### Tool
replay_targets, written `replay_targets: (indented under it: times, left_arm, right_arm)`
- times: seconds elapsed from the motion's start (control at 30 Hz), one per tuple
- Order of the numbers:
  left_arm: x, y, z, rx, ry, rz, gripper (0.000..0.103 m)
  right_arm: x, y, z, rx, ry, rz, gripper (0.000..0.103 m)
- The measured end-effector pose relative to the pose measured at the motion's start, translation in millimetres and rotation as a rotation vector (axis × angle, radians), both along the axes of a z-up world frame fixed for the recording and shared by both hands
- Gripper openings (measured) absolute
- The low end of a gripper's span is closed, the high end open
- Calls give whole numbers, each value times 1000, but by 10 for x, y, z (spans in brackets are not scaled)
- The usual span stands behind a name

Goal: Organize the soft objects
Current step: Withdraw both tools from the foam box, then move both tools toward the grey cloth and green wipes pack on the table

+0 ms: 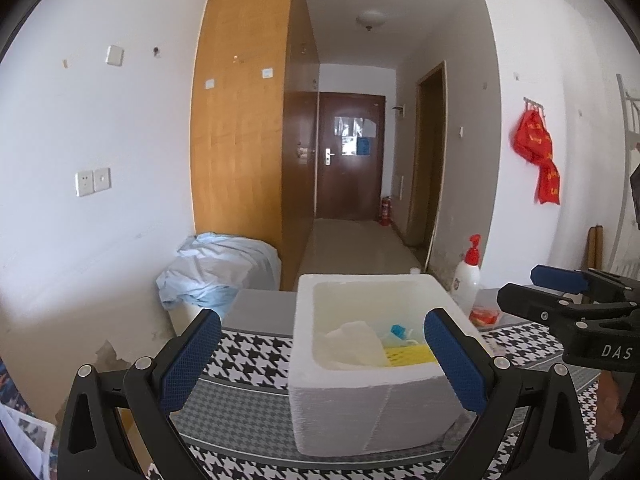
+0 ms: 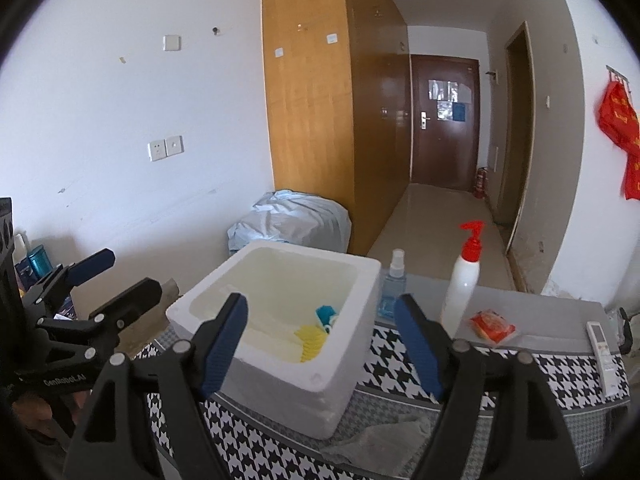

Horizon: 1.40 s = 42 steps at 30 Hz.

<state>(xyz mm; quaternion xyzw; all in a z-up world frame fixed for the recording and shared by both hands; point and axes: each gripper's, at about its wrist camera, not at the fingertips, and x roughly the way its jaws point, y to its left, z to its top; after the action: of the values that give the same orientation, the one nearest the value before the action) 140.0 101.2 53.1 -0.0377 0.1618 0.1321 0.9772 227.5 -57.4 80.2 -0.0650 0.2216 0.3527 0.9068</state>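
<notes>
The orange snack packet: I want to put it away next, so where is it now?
In the right wrist view the orange snack packet lies on the table's grey strip, right of the red-capped pump bottle and left of the white remote.

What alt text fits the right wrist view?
The open right gripper, jaws empty, hovers over a white foam box holding a yellow mesh cloth, a cream cloth and a teal item on a houndstooth tablecloth. A red-capped white pump bottle stands beside it; the left gripper is at the left edge.
</notes>
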Motion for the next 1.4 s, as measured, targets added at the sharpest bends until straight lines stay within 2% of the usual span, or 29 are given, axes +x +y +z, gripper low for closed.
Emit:
replay_targets:
  times: [0.07, 0.13, 0.47, 0.87, 1.4]
  left_arm:
    - [4, -35, 8, 1, -1, -9, 102]
    - [3, -72, 18, 2, -2, -20, 102]
    - [19, -229, 29, -4, -4, -85, 102]
    - [126, -601, 10, -12, 1, -181, 102]
    - [216, -1042, -19, 12, 7, -248, 102]
  right_arm:
    - [-15, -44, 3, -3, -11, -10, 95]
    - [-61, -66, 11, -8, -29, -16, 98]
    - [-109, -332, 5, 4, -35, -87, 98]
    - [-166, -779, 24, 15, -51, -175, 98]
    - [-222, -1303, 10, 48, -62, -259, 98]
